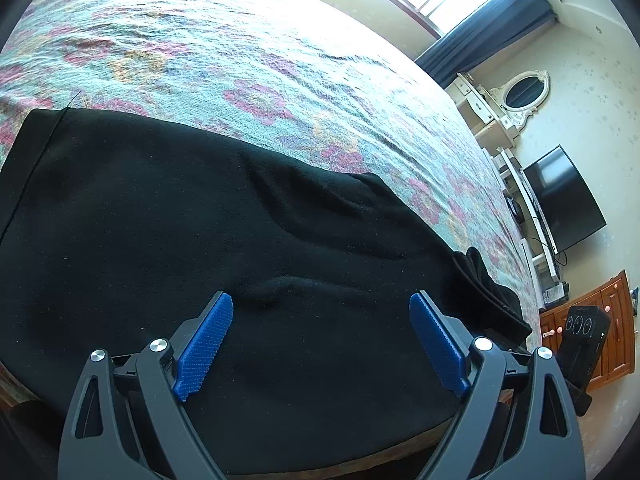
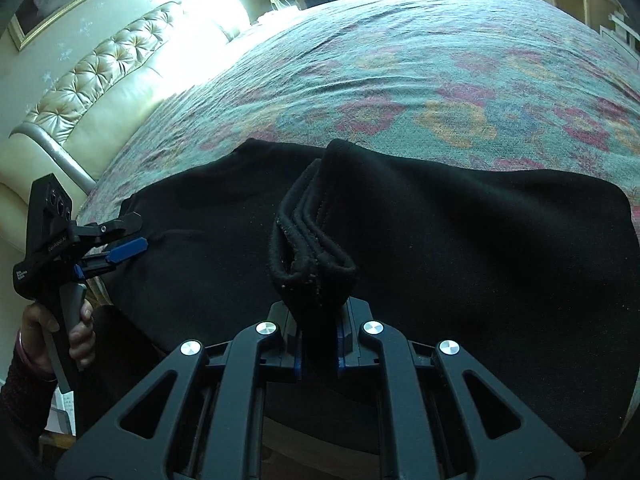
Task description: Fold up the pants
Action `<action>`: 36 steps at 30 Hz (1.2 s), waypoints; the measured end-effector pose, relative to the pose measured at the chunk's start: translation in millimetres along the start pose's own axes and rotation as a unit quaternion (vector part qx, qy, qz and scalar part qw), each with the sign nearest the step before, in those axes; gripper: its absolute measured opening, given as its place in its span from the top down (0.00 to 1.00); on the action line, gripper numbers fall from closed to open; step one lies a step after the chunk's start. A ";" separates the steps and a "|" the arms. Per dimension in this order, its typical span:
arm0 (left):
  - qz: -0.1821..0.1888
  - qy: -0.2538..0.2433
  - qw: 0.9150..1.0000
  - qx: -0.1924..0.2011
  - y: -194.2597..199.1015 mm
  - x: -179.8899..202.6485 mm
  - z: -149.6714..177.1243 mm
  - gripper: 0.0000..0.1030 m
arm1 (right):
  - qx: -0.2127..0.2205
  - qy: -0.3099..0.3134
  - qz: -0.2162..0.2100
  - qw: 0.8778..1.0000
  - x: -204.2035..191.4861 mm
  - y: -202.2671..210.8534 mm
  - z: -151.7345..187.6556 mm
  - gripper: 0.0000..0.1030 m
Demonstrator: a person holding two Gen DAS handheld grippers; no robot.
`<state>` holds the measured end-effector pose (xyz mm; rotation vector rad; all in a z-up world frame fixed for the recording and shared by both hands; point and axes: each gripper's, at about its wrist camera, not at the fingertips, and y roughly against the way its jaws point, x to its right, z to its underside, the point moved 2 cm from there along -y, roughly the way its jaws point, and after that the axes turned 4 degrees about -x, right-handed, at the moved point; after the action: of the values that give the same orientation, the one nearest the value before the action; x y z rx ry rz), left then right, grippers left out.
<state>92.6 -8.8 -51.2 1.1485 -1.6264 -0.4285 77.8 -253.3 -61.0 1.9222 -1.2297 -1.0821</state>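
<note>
Right gripper (image 2: 318, 344): jaws clenched on a bunched, layered hem of the black pants (image 2: 460, 248), the thick edge rising just ahead of the fingertips. Left gripper (image 1: 322, 340): jaws released and spread wide, nothing between them, hovering close over the flat cloth directly ahead; contact cannot be told. Pants: spread along the near edge of the bed, on a flowered bedspread (image 1: 248, 60) that stretches beyond both jaws. Risks, as judged: the stacked layers may slip unevenly from the right grasp if pulled hard, spoiling the fold; with the left jaws unclamped, the cloth could drag, wrinkle or slide off the bed edge.
</note>
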 end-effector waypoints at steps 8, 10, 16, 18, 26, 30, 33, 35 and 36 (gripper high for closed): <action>-0.004 -0.004 1.000 -0.001 -1.0 2.3 0.6 0.14 | -0.029 0.062 0.014 0.998 -27.1 -10.5 13.4 0.65; -0.002 -0.001 1.000 -0.001 -0.5 1.5 0.9 0.14 | -0.036 0.065 0.003 0.997 -32.0 -12.0 16.4 0.57; 0.001 0.000 1.000 -0.001 -0.6 0.9 -0.5 0.14 | -0.052 0.091 -0.015 0.994 -49.9 -15.3 26.9 0.34; 0.001 -0.001 1.000 -0.002 -0.9 0.1 -0.9 0.14 | -0.052 0.101 -0.010 0.993 -54.7 -15.6 29.4 0.30; 0.006 -0.001 1.000 0.001 1.8 -2.5 -1.9 0.14 | -0.050 0.087 -0.044 0.994 -54.0 -14.6 30.8 0.24; 0.011 -0.007 1.000 0.005 8.1 -4.1 -3.5 0.14 | -0.033 0.053 -0.079 0.995 -46.1 -5.0 23.2 0.24; 0.017 -0.009 1.000 0.019 24.2 -11.2 -7.7 0.14 | -0.008 0.029 -0.101 0.994 -41.4 9.1 17.7 0.24; 0.028 -0.003 0.999 0.030 40.0 -22.5 -11.8 0.14 | 0.008 0.020 -0.107 0.994 -38.6 18.3 14.9 0.24; 0.032 0.003 0.999 0.037 48.2 -29.6 -13.6 0.14 | 0.014 0.013 -0.113 0.993 -36.5 21.9 13.9 0.24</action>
<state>82.0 42.6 -26.0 1.1495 -1.6817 -0.3261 47.8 -229.0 -38.5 2.1295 -1.0362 -1.1540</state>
